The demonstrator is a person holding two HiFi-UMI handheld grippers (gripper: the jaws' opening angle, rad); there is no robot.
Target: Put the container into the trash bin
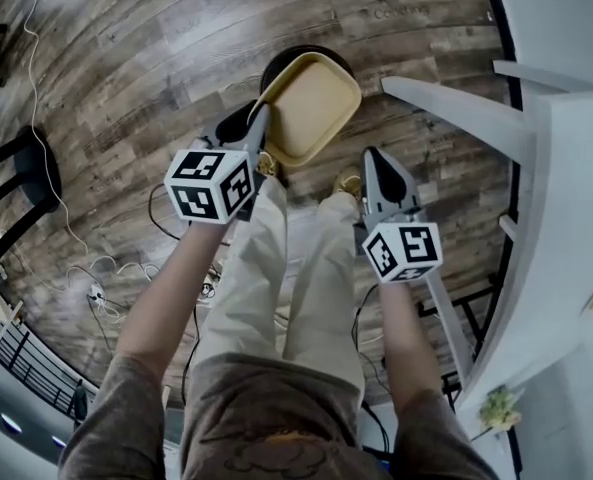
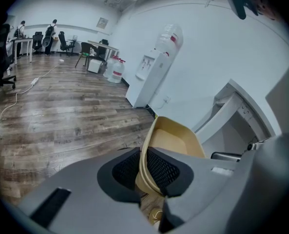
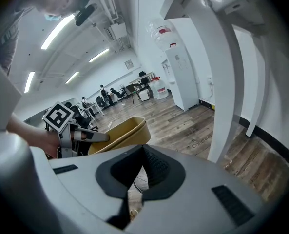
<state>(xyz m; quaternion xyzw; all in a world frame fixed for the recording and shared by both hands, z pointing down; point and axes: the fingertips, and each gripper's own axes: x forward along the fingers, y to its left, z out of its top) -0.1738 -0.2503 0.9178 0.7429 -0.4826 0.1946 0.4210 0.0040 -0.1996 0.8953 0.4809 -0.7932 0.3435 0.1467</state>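
**Hazards**

1. Pivot or slip in the grip. The left hand-held gripper holds the container by one side wall only, so the rest of the tray hangs out unsupported. A jolt or a quick tilt could swing the tray about the pads or pull the wall free.
2. Catching on the bin. In the head view the container covers most of the trash bin; only a dark arc of rim shows beyond it. Because the bin mouth is largely hidden, it cannot be confirmed that the tray is centred or will fit flat. If it goes down level, it may bridge the rim or tip onto the floor. Entering edge-first would probably lower this risk.

**Hand-held gripper state**

- Left hand-held gripper: the jaws stand at a narrow setting, and both ribbed pads press on the thin yellow wall of the container.
- Right hand-held gripper: the jaws are together with nothing between them. It holds nothing and hangs beside the container without touching it.

**Location of the task item**

The container is off the floor, directly above the trash bin, and not yet inside.
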